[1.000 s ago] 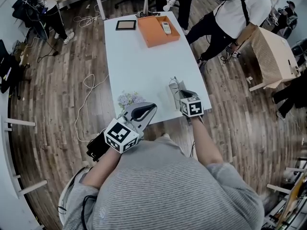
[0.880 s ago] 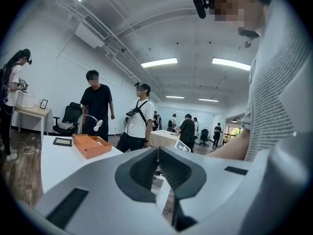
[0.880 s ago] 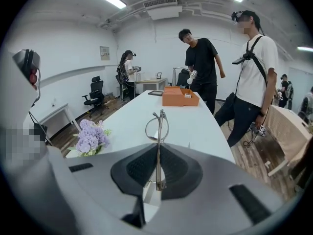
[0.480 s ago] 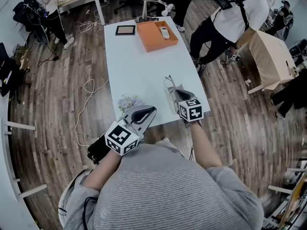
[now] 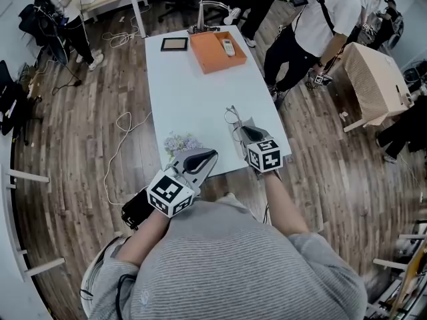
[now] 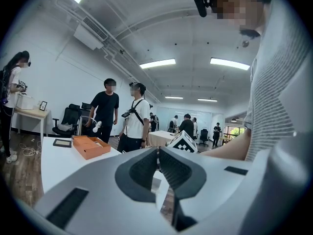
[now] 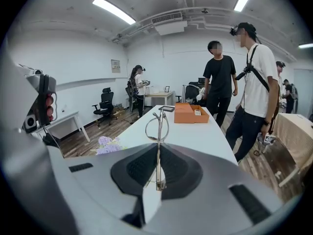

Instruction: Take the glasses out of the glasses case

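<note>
The right hand-held gripper [image 7: 157, 168] pinches the glasses [image 7: 157, 125] by a thin frame part. The lenses project toward 12 o'clock, above the surface [image 5: 193, 89]. The left hand-held gripper [image 6: 158, 163] is pressed together with nothing in it. The glasses are judged light, thin and fragile: hold the frame gently, never the lenses.

The right claw [image 7: 159, 148] hides part of the glasses [image 7: 159, 130].

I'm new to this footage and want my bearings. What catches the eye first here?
The thin wire glasses pinched by a temple in the shut right gripper, above the near end of the white table. Next, the orange tray at its far end, and lilac flowers beside the shut, empty left gripper.
</note>
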The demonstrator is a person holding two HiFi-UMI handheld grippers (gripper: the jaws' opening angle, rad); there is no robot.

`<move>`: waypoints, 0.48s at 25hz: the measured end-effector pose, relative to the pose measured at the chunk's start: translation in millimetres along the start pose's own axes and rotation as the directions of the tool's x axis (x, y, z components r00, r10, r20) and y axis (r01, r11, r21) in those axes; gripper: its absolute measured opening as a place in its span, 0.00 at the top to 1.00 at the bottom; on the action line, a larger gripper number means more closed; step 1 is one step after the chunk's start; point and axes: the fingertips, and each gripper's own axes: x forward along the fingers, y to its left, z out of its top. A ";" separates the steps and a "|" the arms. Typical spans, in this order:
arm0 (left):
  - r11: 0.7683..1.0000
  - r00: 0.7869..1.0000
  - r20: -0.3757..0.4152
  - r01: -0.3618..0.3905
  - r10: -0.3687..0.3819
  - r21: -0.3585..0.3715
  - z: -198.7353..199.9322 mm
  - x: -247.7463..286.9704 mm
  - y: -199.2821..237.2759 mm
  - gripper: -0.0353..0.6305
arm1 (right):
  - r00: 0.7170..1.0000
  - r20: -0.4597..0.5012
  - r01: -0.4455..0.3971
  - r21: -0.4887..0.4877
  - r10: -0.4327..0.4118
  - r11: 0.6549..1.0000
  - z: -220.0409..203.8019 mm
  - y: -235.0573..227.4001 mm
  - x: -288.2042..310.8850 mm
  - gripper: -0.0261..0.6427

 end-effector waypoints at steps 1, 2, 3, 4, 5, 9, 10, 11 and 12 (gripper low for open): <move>1.000 1.000 0.000 -0.001 0.001 0.000 -0.2 -0.1 -0.2 0.91 | 1.000 0.006 -0.004 -0.001 0.004 1.000 1.9 1.8 -1.4 0.92; 1.000 1.000 -0.001 -0.002 0.002 0.000 -0.4 -0.3 -0.5 0.91 | 1.000 0.013 -0.008 -0.002 0.008 1.000 3.9 3.8 -2.9 0.92; 1.000 1.000 -0.001 -0.003 0.003 0.001 -0.8 -0.7 -0.9 0.91 | 1.000 0.020 -0.012 -0.003 0.012 1.000 5.8 6.0 -4.5 0.92; 1.000 1.000 -0.002 -0.003 0.003 0.001 -1.4 -1.3 -1.5 0.91 | 0.999 0.028 -0.016 -0.003 0.016 1.000 7.4 8.4 -6.2 0.92; 1.000 1.000 -0.002 -0.003 0.003 0.002 -2.0 -1.9 -2.2 0.91 | 0.999 0.035 -0.020 -0.004 0.020 1.000 9.1 10.9 -8.0 0.92; 1.000 1.000 -0.001 -0.002 0.002 0.004 -2.8 -3.3 -4.2 0.91 | 0.996 0.075 -0.043 -0.011 0.044 0.999 20.1 22.7 -17.2 0.92; 1.000 1.000 -0.001 -0.001 0.001 0.004 -3.0 -4.0 -4.2 0.91 | 0.995 0.085 -0.051 -0.015 0.052 0.999 23.7 26.4 -19.5 0.92; 1.000 1.000 -0.001 -0.001 0.001 0.003 -3.4 -4.8 -3.8 0.91 | 0.994 0.095 -0.058 -0.018 0.060 0.998 27.2 30.2 -21.6 0.92; 1.000 1.000 -0.001 -0.001 0.001 0.003 -4.0 -5.6 -3.3 0.91 | 0.992 0.105 -0.066 -0.021 0.068 0.998 30.2 33.9 -23.5 0.92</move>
